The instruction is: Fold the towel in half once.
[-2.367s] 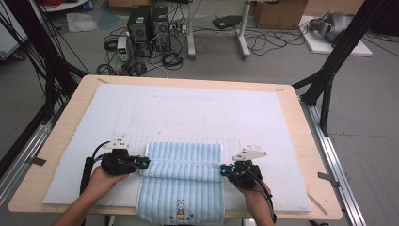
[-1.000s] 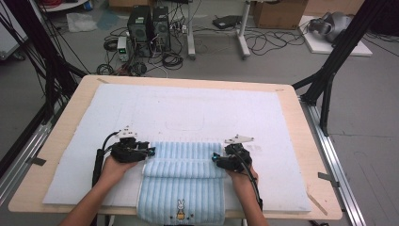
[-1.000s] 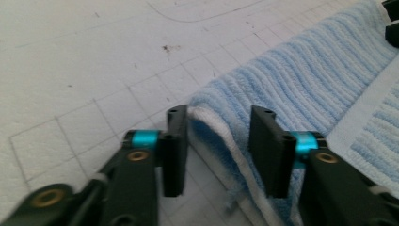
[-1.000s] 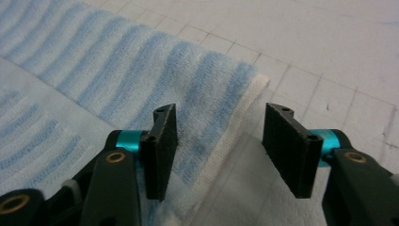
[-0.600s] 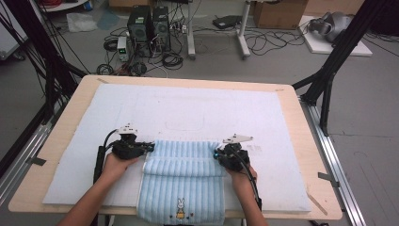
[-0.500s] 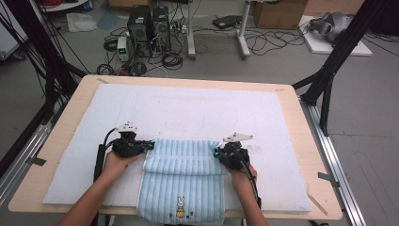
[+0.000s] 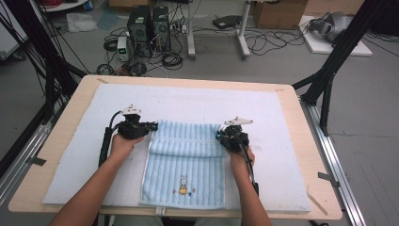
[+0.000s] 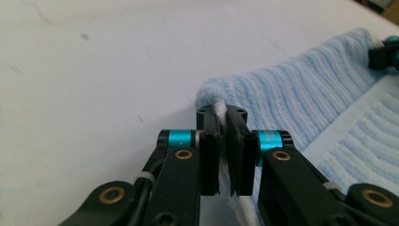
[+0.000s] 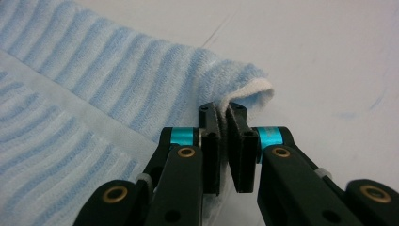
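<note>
Two hand-held grippers work at one table in the high view. The left gripper [image 7: 151, 126] and the right gripper [image 7: 220, 136] each grip a far corner of a light blue striped towel [image 7: 183, 169], which lies on the near middle of the table with its far edge folded back toward the person. Both sets of jaws have just closed, with towel cloth between them. A small rabbit picture [image 7: 183, 181] is stitched near the towel's near edge; no writing can be read on it. The towel rests on a white mat [image 7: 197, 101] that covers most of a pale wooden tabletop [image 7: 313, 155]. Beyond the table, on a grey floor, stand two dark computer towers [image 7: 149, 26] amid loose cables [image 7: 270, 40], with cardboard boxes [image 7: 277, 13] farther back. Black frame struts [image 7: 336, 56] rise at both sides.

In the left gripper view, the left gripper [image 8: 222, 120] has its jaws pressed nearly together on a white-edged corner of the towel [image 8: 301, 103], the blue ribbed cloth spreading off to the right over the white mat [image 8: 94, 66]. At the far right edge the other gripper's tip can be seen.

In the right gripper view, the right gripper [image 9: 222, 113] is likewise clamped on a towel corner, the cloth [image 9: 117, 75] bunching up just behind the pads with its white hem showing, and the mat [image 9: 339, 52] bare to the right.
</note>
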`<state>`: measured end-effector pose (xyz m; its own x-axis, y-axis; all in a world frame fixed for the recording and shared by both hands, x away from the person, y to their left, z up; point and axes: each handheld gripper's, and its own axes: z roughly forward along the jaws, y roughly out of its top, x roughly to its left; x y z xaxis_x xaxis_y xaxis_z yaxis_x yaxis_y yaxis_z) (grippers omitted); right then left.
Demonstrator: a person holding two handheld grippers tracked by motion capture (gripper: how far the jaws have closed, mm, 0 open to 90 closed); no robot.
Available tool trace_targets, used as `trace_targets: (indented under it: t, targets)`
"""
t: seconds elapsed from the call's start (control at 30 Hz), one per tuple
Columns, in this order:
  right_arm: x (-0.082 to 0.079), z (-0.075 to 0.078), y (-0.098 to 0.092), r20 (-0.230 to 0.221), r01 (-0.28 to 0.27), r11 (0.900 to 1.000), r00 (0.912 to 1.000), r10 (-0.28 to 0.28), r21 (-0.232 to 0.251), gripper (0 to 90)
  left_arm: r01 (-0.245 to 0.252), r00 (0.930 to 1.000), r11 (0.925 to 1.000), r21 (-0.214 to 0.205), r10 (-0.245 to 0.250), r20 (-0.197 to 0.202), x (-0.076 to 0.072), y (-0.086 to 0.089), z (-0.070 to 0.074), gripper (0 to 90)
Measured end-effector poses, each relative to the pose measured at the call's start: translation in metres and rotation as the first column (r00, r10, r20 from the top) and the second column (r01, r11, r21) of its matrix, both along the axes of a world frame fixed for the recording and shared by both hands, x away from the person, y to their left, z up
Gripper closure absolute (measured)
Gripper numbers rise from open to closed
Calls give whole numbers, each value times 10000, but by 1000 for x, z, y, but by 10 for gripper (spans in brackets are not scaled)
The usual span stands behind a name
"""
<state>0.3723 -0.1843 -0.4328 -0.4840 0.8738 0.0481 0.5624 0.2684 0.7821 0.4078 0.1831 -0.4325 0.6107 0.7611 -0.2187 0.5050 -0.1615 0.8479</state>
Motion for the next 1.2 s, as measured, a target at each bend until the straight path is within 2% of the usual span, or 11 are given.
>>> trace_targets:
  t: [0.17, 0.47, 0.5, 0.53, 0.57, 0.6, 0.67, 0.73, 0.9, 1.07, 1.2]
  targets:
    - [21, 3, -1, 42, 309, 9994, 9995, -309, 157, 847, -90, 9984, 9999, 60, 87, 564, 11, -3, -4, 837]
    - [40, -1, 4, -50, 602, 9982, 9982, -602, -53, 844, -234, 9986, 9997, -65, 236, 473, 23, -2, -12, 829]
    - [40, -3, 4, -150, 655, 9978, 9977, -655, 31, 828, -430, 9988, 9991, -12, 430, 255, 22, -2, -12, 771]
    - [40, -4, 3, -164, 849, 9963, 9963, -847, 136, 671, -681, 9977, 9977, -19, 681, -57, 23, -1, -12, 534]
    - [40, -4, 3, -164, 849, 9963, 9963, -847, 136, 671, -916, 9952, 9957, -126, 911, -347, 23, 1, -12, 534]
    - [37, -3, -1, -245, 1019, 9935, 9946, -1008, 508, 599, -1017, 9935, 9947, -127, 1009, -522, 23, 4, -12, 471]
    - [36, -2, -3, -204, 1095, 9920, 9939, -1084, 631, 571, -1105, 9924, 9935, -256, 1088, -575, 20, 10, -10, 468]
    - [31, 2, -10, -237, 1071, 9893, 9942, -1053, 991, 552, -959, 9941, 9946, -400, 936, -548, 17, 14, -7, 477]
    - [27, 6, -13, -262, 675, 9898, 9976, -647, 1252, 548, -183, 9978, 9955, -932, 123, -647, 11, 15, -2, 518]
    - [24, 10, -16, -353, 623, 9866, 9977, -576, 1505, 534, 406, 9974, 9964, -743, -448, -556, 8, 7, 0, 539]
    - [21, 13, -17, -305, 520, 9869, 9984, -479, 1530, 532, 517, 9970, 9976, -468, -542, -551, 2, 4, -3, 532]
